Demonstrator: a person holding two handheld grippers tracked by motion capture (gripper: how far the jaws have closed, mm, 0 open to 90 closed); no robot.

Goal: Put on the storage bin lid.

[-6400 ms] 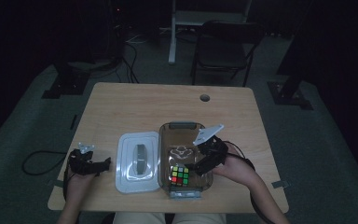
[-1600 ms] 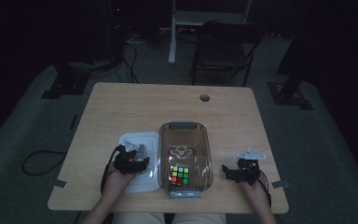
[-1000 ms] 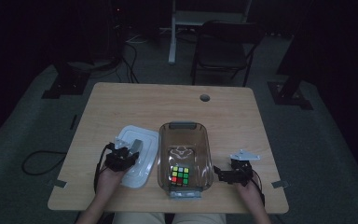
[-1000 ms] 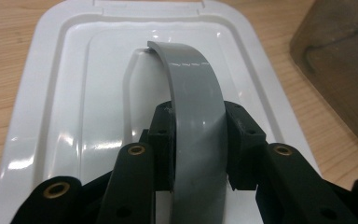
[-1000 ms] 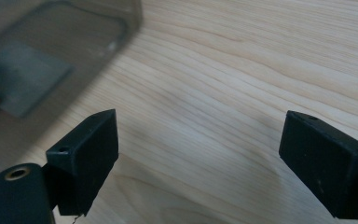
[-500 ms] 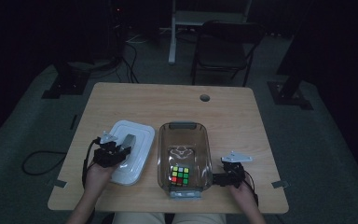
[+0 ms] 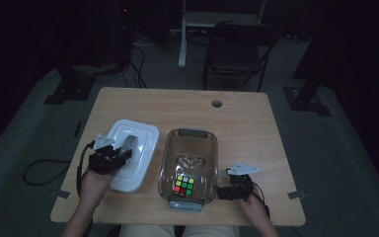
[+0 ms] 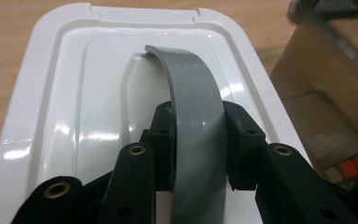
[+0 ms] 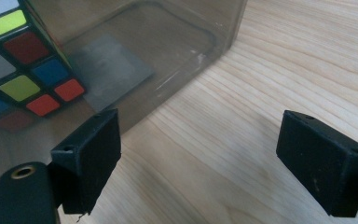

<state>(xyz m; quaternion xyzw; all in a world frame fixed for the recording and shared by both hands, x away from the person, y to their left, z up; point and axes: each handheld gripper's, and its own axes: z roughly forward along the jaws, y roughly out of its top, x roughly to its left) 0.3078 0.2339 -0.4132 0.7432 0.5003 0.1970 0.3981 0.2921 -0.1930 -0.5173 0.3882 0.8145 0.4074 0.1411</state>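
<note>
A white lid with a grey arched handle hangs tilted over the table's left half. My left gripper is shut on that handle, a black pad pressed to each side, and the lid spreads out beneath. To the right stands a clear bin with a colourful puzzle cube inside. My right gripper lies low beside the bin's right wall, open. Its jaws have just been closing. Between them is bare wood; the bin's corner and the cube sit past the left pad.
The wooden table has a round cable hole near its far edge. A dark chair stands behind it. A black cable loops on the floor at the left. A pale glinting shape lies in the bin.
My left gripper has carried the lid up and to the left, away from the bin. My right gripper has slid left, closer to the bin's right wall.
</note>
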